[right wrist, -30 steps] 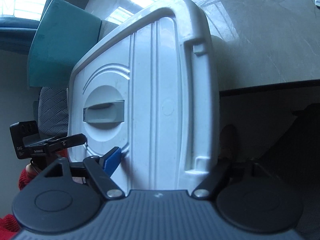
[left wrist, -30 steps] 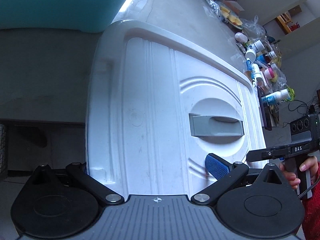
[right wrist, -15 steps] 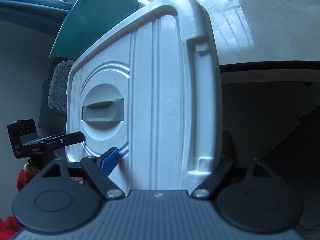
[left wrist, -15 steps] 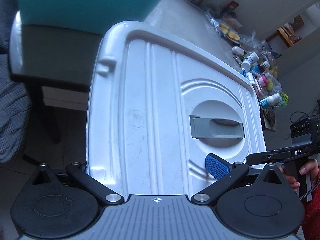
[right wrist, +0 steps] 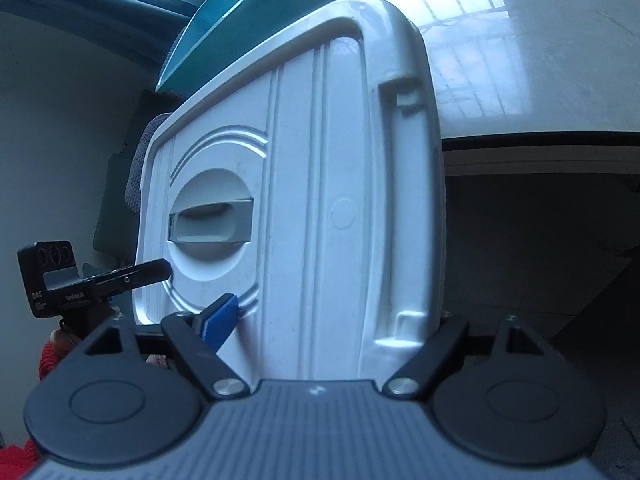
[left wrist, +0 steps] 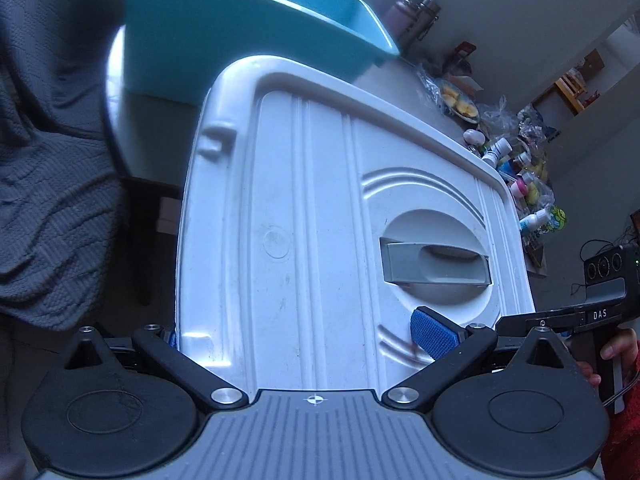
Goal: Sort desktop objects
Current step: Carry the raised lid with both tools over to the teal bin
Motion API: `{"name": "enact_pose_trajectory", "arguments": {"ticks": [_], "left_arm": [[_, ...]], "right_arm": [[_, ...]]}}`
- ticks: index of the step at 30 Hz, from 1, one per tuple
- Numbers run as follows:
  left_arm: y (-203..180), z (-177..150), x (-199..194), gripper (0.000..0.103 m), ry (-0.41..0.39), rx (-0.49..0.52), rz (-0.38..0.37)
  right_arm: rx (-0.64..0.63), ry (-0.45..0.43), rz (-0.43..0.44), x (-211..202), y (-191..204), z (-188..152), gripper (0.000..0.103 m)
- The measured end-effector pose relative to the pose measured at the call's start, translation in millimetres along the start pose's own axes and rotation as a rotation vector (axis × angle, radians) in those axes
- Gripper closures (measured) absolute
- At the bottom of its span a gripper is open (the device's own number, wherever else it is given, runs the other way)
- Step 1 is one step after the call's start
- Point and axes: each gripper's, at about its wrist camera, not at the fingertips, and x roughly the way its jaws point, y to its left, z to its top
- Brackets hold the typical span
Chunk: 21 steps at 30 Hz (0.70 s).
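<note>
**A:** The left hand-held gripper (left wrist: 294,330) and the right hand-held gripper (right wrist: 336,320) each straddle one end of the white lid (left wrist: 320,208), one blue pad on its top face, the opposite finger out of sight past the rim. So both look clamped on it, carried between them clear of the bench (right wrist: 520,60).

**B:** And the sorting itself?

**A:** By the look of things, barely begun. The one teal bin (left wrist: 248,36) stands on the bench with no cover, and the small items (left wrist: 516,168) sit in a heap at the far end, well apart from it.

**B:** So what's left?

**A:** Probably parking this lid somewhere, then moving the heap. Nothing shows inside the bin from here.

**B:** Give the count.

**A:** One lid, with one grey handle (left wrist: 434,262) in its round recess. One bin. Two dark flasks (left wrist: 412,12) behind it. A plate of yellow food (left wrist: 460,104). The bottles, at least four with white caps; the rest is too tangled in plastic bags to number.
</note>
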Motion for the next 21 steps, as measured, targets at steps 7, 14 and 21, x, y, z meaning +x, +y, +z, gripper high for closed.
{"name": "enact_pose_trajectory", "arguments": {"ticks": [7, 14, 21], "left_arm": [[44.5, -7.4, -58.2, 0.000, -0.005, -0.005, 0.001], [66.4, -13.7, -102.0, 0.000, -0.038, 0.021, 0.005], [81.0, -20.1, -125.6, 0.000, -0.056, 0.017, 0.006]], "right_arm": [[-0.013, -0.025, 0.011, 27.5, 56.0, -25.5, 0.021], [-0.014, -0.052, 0.018, 64.7, 100.8, -6.3, 0.022], [-0.027, -0.065, 0.012, 98.6, 138.5, 14.7, 0.022]]}}
